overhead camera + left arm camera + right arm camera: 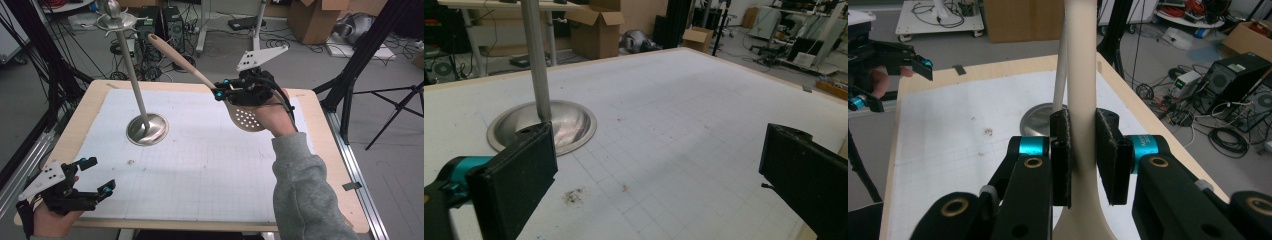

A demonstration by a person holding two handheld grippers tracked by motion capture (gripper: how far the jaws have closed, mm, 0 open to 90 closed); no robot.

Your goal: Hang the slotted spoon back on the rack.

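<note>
A beige slotted spoon [247, 119] hangs tilted over the table's far right, its long handle [180, 57] pointing up and left toward the metal stand [135, 75]. My right gripper [219, 90] is shut on the handle just above the perforated bowl. In the right gripper view both pads press the handle [1082, 60], with the right gripper [1083, 155] facing the stand's pole [1062, 75]. The stand has a round base [147, 129] and hooks at its top [116, 20]. My left gripper [98, 175] rests open and holds nothing at the table's near left corner, facing the base [569, 125].
A white gridded mat [200, 160] covers the wooden table [325, 150]. Small brown crumbs [573, 196] lie on the mat near the left gripper [659, 175]. Tripod legs, cables and cardboard boxes stand on the floor beyond the table.
</note>
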